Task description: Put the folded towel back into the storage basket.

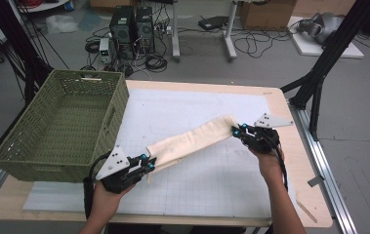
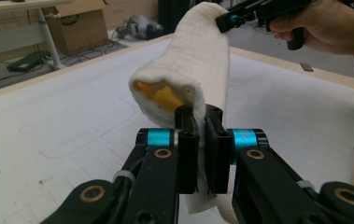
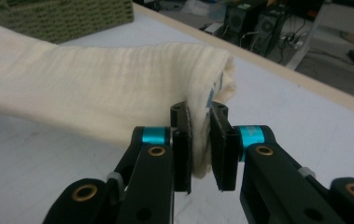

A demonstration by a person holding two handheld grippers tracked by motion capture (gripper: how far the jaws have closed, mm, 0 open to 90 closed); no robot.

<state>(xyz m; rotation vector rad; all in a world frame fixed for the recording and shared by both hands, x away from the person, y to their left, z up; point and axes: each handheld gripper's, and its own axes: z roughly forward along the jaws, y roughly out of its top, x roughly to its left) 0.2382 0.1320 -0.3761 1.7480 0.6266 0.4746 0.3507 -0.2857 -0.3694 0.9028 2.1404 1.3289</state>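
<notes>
A long cream cloth (image 1: 192, 140), folded into a narrow band, hangs stretched between the two hand-held grippers above the white gridded mat (image 1: 207, 180) that covers most of the wooden table (image 1: 314, 195). The left hand-held gripper (image 1: 149, 164) is clamped on the near end of the cloth, toward the front left of the table, and the left gripper view shows its black jaws pinched tight on a fold of the fabric (image 2: 198, 84), with the loose end curling open above them. The right hand-held gripper (image 1: 237, 130) grips the far end, farther back and to the right; in the right gripper view its jaws close on the bunched corner of the cloth (image 3: 118, 88), where a small blue mark shows on the fabric. The band runs diagonally from front left to back right, lifted clear of the mat along its middle. A green woven basket (image 1: 60, 161) stands at the left edge of the table, just beside the left hand-held gripper and apart from the cloth. Each gripper is held in one of the person's hands, forearms coming in from the near edge. Beyond the table, computer towers (image 1: 133, 27) and tangled cables lie on the grey floor.
</notes>
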